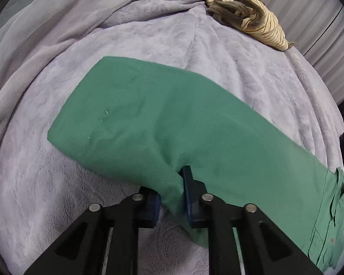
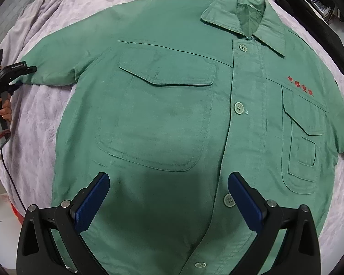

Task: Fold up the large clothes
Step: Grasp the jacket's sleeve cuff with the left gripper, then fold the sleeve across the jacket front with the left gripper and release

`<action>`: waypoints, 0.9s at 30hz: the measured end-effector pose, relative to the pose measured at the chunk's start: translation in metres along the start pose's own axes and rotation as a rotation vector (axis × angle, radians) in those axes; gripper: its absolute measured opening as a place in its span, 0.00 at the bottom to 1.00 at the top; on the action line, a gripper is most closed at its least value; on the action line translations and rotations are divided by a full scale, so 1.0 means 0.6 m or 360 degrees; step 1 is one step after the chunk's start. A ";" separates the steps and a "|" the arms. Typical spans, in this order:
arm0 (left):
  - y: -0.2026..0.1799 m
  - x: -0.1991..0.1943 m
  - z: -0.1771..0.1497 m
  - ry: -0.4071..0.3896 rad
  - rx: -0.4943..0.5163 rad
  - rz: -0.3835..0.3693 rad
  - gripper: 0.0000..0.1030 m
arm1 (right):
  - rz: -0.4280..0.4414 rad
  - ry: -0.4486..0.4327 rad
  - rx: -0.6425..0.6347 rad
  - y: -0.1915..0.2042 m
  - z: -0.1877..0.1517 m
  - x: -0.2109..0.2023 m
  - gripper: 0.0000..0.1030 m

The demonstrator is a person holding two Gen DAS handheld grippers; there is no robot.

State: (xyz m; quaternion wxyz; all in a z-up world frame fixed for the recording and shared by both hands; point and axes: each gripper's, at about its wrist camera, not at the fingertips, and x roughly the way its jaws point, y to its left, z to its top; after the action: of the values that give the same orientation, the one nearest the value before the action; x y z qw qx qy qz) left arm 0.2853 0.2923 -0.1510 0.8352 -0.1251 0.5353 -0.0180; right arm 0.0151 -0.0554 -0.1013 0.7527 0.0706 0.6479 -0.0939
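Nearest to us in the left wrist view, our left gripper (image 1: 172, 197) is pinched tight on a fold of the green jacket (image 1: 162, 123): the sleeve cloth bunches up between the two blue pads (image 1: 190, 194) and drapes over the left one, so that only the right pad shows clearly. Beyond the pinch the sleeve runs away from us as a flat, smooth band, ending in a squared cuff edge lying on the lilac blanket (image 1: 57, 183). To the right the sleeve joins the jacket body, where stitched seams show at the frame's edge. Farther back the blanket rises in soft folds, and a crumpled cream striped garment (image 1: 247, 16) lies on it near the top right.

In the right wrist view, our right gripper (image 2: 168, 202) hangs over the jacket's lower front with its blue pads (image 2: 91, 204) spread wide and nothing between them; whether the tips touch the cloth we cannot tell. The jacket (image 2: 172, 119) lies face up and buttoned on the blanket (image 2: 39, 119), just past the pads a large flap chest pocket (image 2: 158, 114), then the button placket, a second pocket with red embroidered characters (image 2: 300, 86) above it, and the collar (image 2: 243, 18) farthest off. At the far left, a hand (image 2: 2, 112) holds the other gripper at the end of the outstretched sleeve. A dark garment (image 2: 314, 23) lies on the blanket at the top right.
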 end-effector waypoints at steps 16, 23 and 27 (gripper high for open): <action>-0.444 -0.248 -0.113 -0.0441 0.1025 -0.0593 0.07 | 0.0018 -0.0239 0.0287 -0.099 -0.049 -0.054 1.00; -0.671 -0.173 -0.334 -0.0157 0.1450 -0.0561 0.07 | -0.0063 -0.0342 0.0583 -0.254 -0.070 -0.091 1.00; -0.676 -0.091 -0.433 -0.0032 0.1636 -0.0318 0.40 | -0.0060 -0.0297 0.0716 -0.332 -0.091 -0.075 1.00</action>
State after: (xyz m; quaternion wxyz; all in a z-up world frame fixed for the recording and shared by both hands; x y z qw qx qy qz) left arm 0.0705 -0.1408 -0.1125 0.7882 0.2502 0.4347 -0.3567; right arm -0.0904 -0.2344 -0.0617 0.7727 0.2154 0.5395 -0.2560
